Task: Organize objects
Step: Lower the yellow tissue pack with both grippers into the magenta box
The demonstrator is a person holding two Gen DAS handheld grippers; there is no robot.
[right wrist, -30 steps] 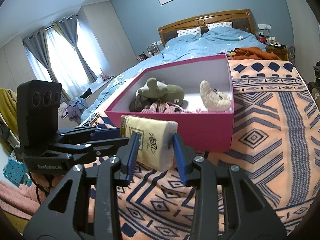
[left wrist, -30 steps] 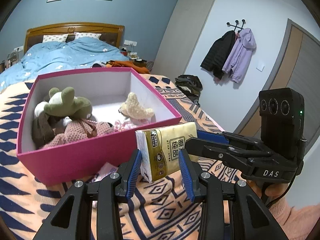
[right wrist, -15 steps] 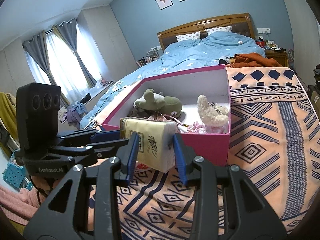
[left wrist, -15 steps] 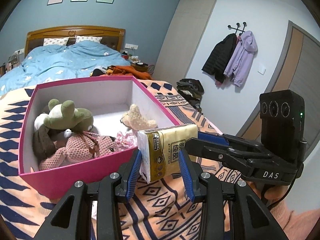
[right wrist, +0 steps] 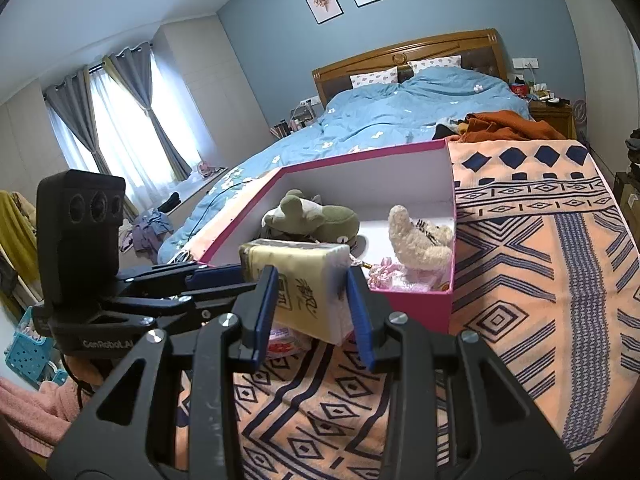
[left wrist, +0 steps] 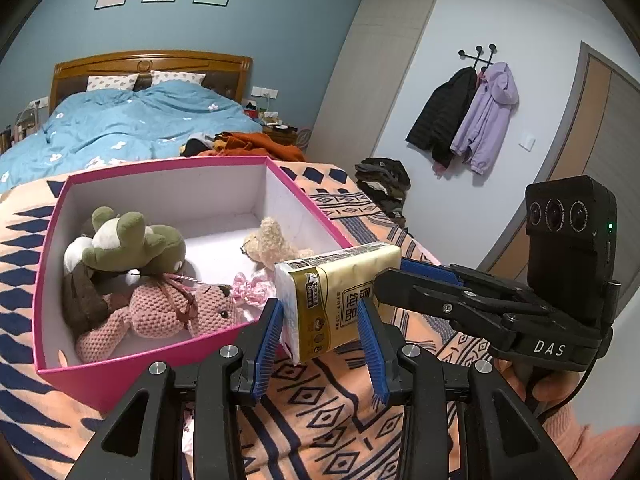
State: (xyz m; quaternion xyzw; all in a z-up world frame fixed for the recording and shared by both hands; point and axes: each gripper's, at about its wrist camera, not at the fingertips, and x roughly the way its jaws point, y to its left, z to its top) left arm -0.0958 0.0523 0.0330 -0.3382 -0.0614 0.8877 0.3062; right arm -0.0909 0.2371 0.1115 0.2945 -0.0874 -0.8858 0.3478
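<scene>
Pink card walls of the open box [left wrist: 168,346] sit on the patterned blanket [right wrist: 540,280], plush toys already inside, so the tissue pack [left wrist: 340,300] should clear the near rim and come down level on the bare floor. Left gripper [left wrist: 322,334] and right gripper [right wrist: 312,312] each clamp one end, holding it just above that rim. Whatever lies under the pack is hidden.

The bed [right wrist: 540,280] wears an orange patterned blanket [left wrist: 340,412]. A pink box [left wrist: 132,376] sits on it. A blue duvet [right wrist: 400,120] and rust-coloured clothes [right wrist: 508,128] lie behind.
</scene>
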